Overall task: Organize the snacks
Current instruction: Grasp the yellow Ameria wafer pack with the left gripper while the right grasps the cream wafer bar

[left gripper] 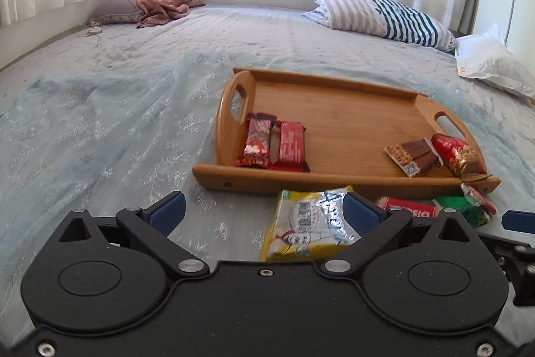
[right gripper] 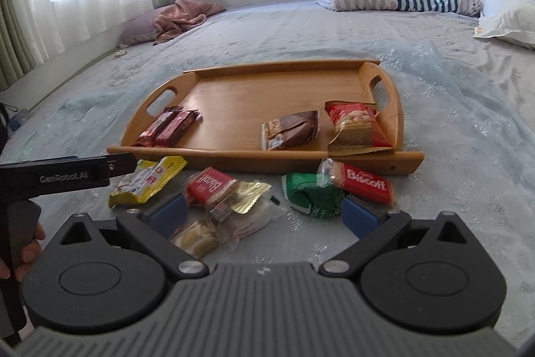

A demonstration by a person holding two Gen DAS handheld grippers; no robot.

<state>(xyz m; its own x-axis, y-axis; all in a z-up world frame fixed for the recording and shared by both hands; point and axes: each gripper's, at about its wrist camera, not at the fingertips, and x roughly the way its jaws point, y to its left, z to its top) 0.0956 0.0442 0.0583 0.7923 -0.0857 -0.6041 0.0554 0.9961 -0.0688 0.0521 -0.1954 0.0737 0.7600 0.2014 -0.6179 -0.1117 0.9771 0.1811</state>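
A wooden tray (left gripper: pixel 267 179) (right gripper: pixel 234 153) sits on the bed. Two red chocolate bars (left gripper: pixel 272 143) lie at its left end, a brown packet (left gripper: pixel 414 156) and a red nut packet (left gripper: pixel 458 156) at its right. My left gripper (left gripper: pixel 264 211) is open wide over a yellow snack packet (left gripper: pixel 311 223) lying on the sheet by its right finger. My right gripper (right gripper: pixel 264 214) is open too, with a red Biscoff packet (right gripper: pixel 210 186), a gold and white packet (right gripper: pixel 249 209) and a cookie packet (right gripper: pixel 197 240) between its fingers. A green packet (right gripper: pixel 311 193) and a second Biscoff (right gripper: pixel 366 183) lie further right.
The pale blue bedsheet (left gripper: pixel 100 122) spreads all round the tray. At the far side lie a striped pillow (left gripper: pixel 384 15), a pink blanket on a mauve pillow (left gripper: pixel 167 5) and a white bag (left gripper: pixel 491 62). A hand (right gripper: pixel 30 246) holds the left gripper's handle.
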